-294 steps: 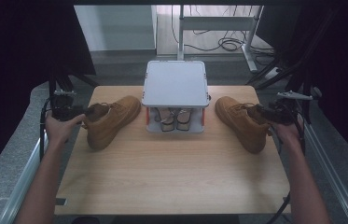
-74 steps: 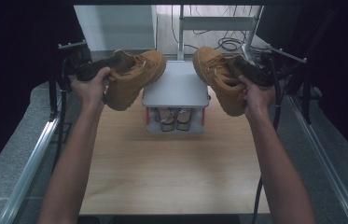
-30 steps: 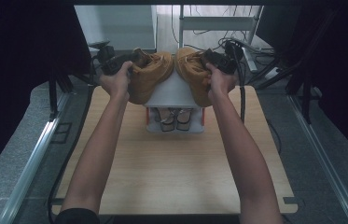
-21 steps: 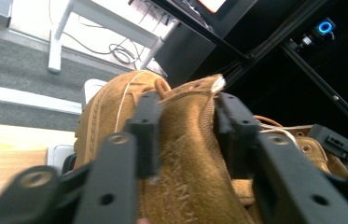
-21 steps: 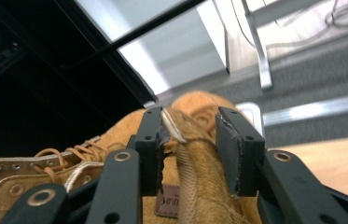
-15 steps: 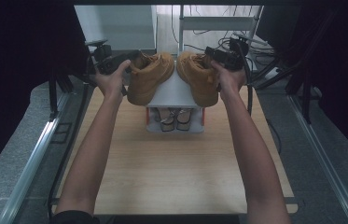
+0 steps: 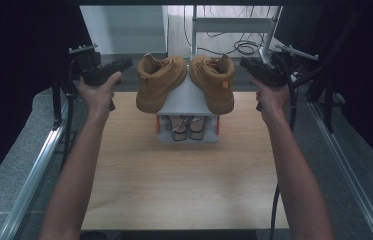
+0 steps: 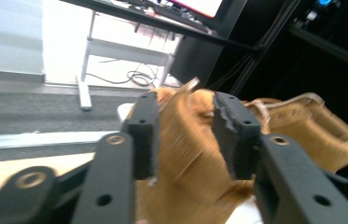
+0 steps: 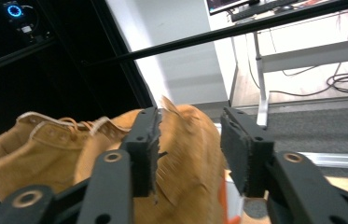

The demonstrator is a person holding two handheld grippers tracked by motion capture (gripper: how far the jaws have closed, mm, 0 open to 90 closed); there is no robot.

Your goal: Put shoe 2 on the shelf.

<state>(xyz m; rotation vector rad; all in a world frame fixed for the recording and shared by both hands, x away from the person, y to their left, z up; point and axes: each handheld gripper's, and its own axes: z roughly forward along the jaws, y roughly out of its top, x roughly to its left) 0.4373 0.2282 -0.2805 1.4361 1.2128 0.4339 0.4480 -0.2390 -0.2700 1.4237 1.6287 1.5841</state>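
From the high view I have both tan boots sitting on top of the grey shoe rack (image 7: 188, 100), which stands on the far middle of the wooden bench (image 7: 184, 175). The left boot (image 7: 160, 82) and the right boot (image 7: 214, 82) rest side by side, toes toward me and overhanging the rack's front edge, heels toward the far side. They stand close together with a narrow gap between them. On the rack's lower shelf I see a pair of sandals (image 7: 186, 129).

My left gripper (image 7: 124, 64) hangs just left of the left boot, apart from it. In the left gripper view its jaws stand apart with blurred tan leather showing behind the gap, and the pads press on nothing; the jaws have just been closing a little with nothing between them.

My right gripper (image 7: 246, 63) hangs just right of the right boot, also clear of it. In the right gripper view its jaws are likewise apart, and the boot's collar and an orange tag (image 9: 223, 205) show beyond them. These jaws too have just been closing slightly on nothing.

Both forearms reach in from the near edge of the bench.
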